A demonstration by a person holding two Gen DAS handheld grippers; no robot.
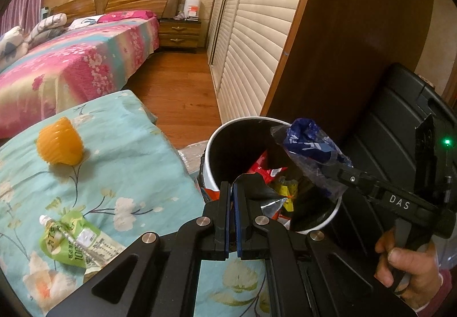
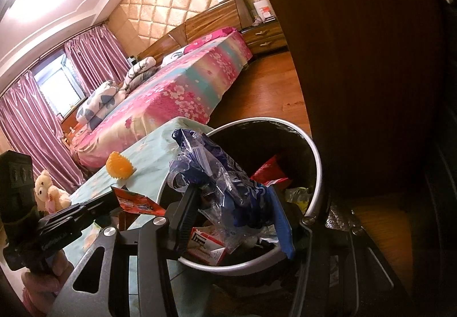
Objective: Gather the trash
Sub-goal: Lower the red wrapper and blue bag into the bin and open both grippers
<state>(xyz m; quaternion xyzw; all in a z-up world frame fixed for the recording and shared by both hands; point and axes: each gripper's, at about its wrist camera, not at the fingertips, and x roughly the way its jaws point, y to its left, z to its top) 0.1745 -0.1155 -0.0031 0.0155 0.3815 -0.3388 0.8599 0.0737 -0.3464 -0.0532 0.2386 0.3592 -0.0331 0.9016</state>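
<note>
I hold two tongs over the white bin [image 1: 212,143], which stands just beside the flowered blue cloth [image 1: 120,174].

Right tongs [image 2: 228,203]: partly closed on a crumpled blue-and-clear plastic bag [image 2: 217,171]. The bag is bunched between the two fingers and hangs over the bin's mouth, above the wrappers already inside. In the left wrist view the same bag [image 1: 308,145] sits over the far side of the rim, with part of it outside the opening.

Left tongs [image 1: 232,203]: fingers nearly together, pinching the edge of a torn snack wrapper [image 1: 257,187] — dark outside, silver inside. The wrapper reaches over the near rim into the bin. From the right wrist view a red wrapper [image 2: 137,201] shows at the left tool's tip; I judge it the same piece, but cannot confirm.

Remaining trash, by my reading: a green drink pouch [image 1: 71,240] on the cloth, well left of the bin, and an orange ribbed cup [image 1: 61,143] further along the cloth from the bin.

Step in hand, as I judge it: release both pieces into the bin. To do it well, I would bring the right tongs toward the bin's centre before opening — clear film clings and springs, so it may catch on the rim or a finger. Open wide, and withdraw only once the bag has dropped free. Same for the left.
</note>
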